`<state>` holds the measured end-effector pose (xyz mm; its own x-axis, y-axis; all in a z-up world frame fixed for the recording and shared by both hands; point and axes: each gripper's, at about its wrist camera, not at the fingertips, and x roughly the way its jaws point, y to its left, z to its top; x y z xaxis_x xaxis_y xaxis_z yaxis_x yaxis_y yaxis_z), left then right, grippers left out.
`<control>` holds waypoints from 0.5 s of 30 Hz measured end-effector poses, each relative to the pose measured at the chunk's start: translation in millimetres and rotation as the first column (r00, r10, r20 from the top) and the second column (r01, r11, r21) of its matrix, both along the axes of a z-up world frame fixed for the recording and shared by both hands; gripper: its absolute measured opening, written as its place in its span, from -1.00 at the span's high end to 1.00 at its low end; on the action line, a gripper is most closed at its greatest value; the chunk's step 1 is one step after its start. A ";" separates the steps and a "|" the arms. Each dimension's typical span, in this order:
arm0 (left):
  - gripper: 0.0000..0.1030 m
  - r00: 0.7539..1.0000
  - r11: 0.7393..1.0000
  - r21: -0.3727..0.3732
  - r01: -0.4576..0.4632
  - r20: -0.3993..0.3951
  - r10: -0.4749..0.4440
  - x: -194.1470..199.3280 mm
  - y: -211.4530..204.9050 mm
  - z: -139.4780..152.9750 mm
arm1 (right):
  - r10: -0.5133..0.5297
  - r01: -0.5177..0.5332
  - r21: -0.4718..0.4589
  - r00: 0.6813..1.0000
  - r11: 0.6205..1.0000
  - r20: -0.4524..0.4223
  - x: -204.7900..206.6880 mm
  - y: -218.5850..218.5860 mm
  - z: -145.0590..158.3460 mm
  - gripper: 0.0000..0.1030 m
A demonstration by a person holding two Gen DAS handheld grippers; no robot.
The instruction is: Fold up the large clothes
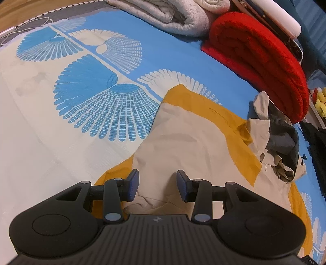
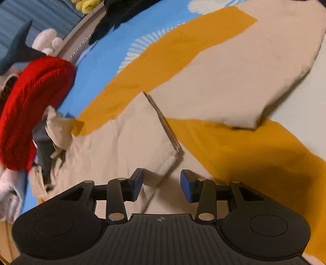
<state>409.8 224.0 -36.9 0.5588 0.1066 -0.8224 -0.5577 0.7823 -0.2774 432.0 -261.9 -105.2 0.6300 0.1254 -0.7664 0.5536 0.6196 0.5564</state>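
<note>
A beige and mustard jacket (image 1: 189,138) lies spread on a bed sheet (image 1: 51,126) with blue fan patterns. In the left wrist view the left gripper (image 1: 156,184) hangs just above the near part of the jacket, over beige cloth that is a little wrinkled. Its jaws stand wide apart and hold nothing; the blue pads (image 1: 133,184) are free of the cloth. Farther right, the hood (image 1: 279,142) of the jacket is crumpled, with dark grey lining showing, and it lies just beside a rolled red blanket (image 1: 262,61). A folded grey blanket (image 1: 169,16) rests at the far edge of the bed.

In the right wrist view the right gripper (image 2: 161,184) is also wide open and empty. It is low over the jacket (image 2: 234,67), near the corner of a beige flap (image 2: 130,142) whose edge shows a zipper strip (image 2: 163,122). A beige sleeve (image 2: 254,77) is laid across the body, over a mustard band. The red blanket (image 2: 30,106) is at the left, with the hood (image 2: 53,130) touching it. Behind are a white soft toy (image 2: 49,40) and yellow soft toys (image 2: 87,5). This view is somewhat blurred.
</note>
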 end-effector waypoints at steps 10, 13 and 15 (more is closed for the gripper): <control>0.13 0.999 0.999 0.005 0.042 -0.013 -0.042 2.2 -9.5 -4.6 | -0.068 0.118 -0.191 0.966 0.974 0.250 -20.8 -6.0 54.8 0.84; 0.13 0.998 0.999 0.006 0.053 -0.020 -0.053 2.3 -12.7 -6.8 | -0.106 0.129 -0.224 0.988 0.966 0.115 -13.2 -11.0 39.0 0.66; 0.14 0.998 0.998 0.002 0.069 -0.016 -0.069 2.9 -15.8 -6.6 | -0.164 0.175 -0.256 0.984 0.951 0.062 -15.6 -14.9 34.4 0.66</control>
<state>412.7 208.2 -43.5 0.5516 0.0704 -0.8311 -0.5070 0.8196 -0.2670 416.4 -276.8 -70.9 0.6554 -0.1855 -0.7322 0.6436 0.6445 0.4128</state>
